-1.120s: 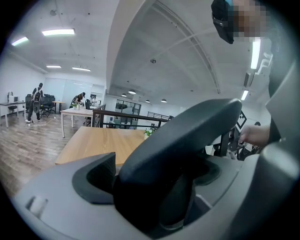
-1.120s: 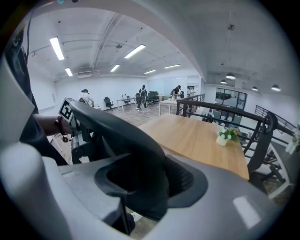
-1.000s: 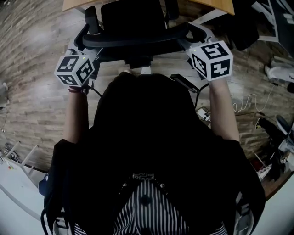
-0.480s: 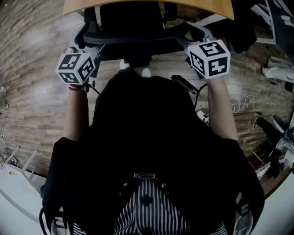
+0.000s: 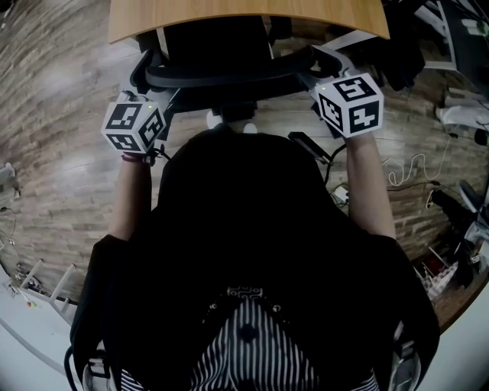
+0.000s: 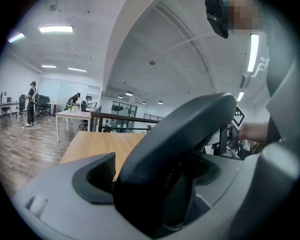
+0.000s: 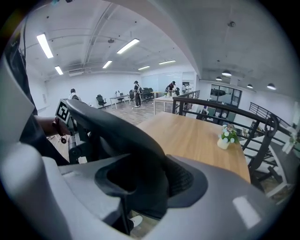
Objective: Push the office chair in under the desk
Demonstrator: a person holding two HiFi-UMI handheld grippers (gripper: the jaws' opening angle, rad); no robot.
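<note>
A black office chair stands just ahead of me, its curved backrest rim (image 5: 229, 70) running between my two hands. The seat lies partly beneath the wooden desk top (image 5: 244, 15) at the top of the head view. My left gripper (image 5: 150, 85) is shut on the left end of the rim (image 6: 178, 136), which fills the space between its grey jaws. At the other end my right gripper (image 5: 321, 67) holds the rim (image 7: 117, 131) in the same way, one black pad (image 7: 185, 178) pressed against it. Both marker cubes sit just behind the backrest.
A small pot of flowers (image 7: 227, 137) stands on the desk (image 7: 201, 140). Cables and a power strip (image 5: 412, 172) lie on the wood floor at my right, near dark equipment (image 5: 458, 221). White furniture (image 5: 30, 305) is at lower left. People (image 7: 137, 93) stand at far desks.
The chair and both grippers have moved forward towards the desk. More of the desk top shows now, and it covers more of the chair seat.
</note>
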